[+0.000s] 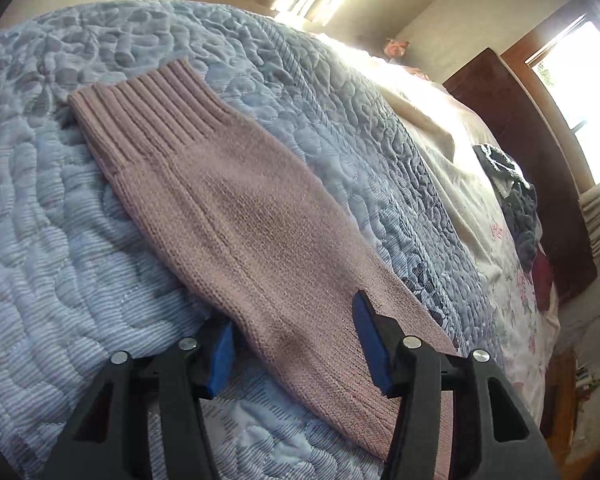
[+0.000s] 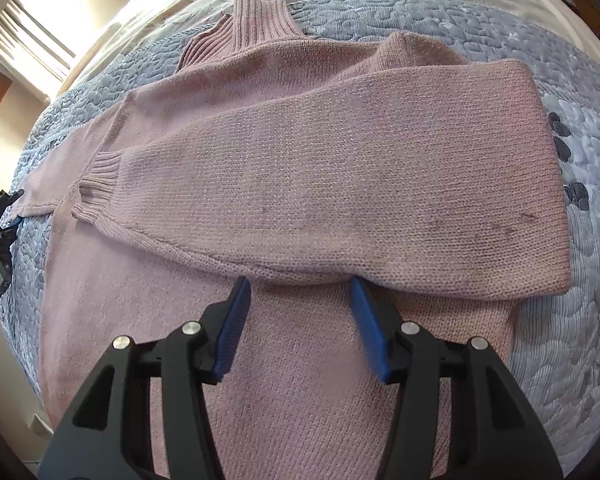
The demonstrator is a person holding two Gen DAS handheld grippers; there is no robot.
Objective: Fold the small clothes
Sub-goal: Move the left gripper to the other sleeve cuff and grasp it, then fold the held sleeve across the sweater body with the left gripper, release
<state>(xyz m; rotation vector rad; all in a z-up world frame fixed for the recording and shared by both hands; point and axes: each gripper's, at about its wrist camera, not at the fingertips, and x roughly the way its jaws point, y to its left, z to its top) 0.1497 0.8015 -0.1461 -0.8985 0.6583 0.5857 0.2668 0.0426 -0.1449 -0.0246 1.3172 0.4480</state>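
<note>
Both grippers gape empty: left gripper (image 1: 296, 344) straddles the loose sleeve (image 1: 236, 216), right gripper (image 2: 298, 330) faces the sleeve folded over the sweater (image 2: 300, 380).

Bed takes most of both views: blue-grey quilted bedspread (image 1: 60, 240) on top, pale floral sheet (image 1: 512, 280) further right. Dark wooden headboard (image 1: 532, 168) along the far right edge. Bright window (image 1: 580, 92) behind it, heavily blown out. Cream walls (image 1: 480, 12). Pale pleated curtain (image 2: 28, 40) far left in right view, possibly blinds.
</note>
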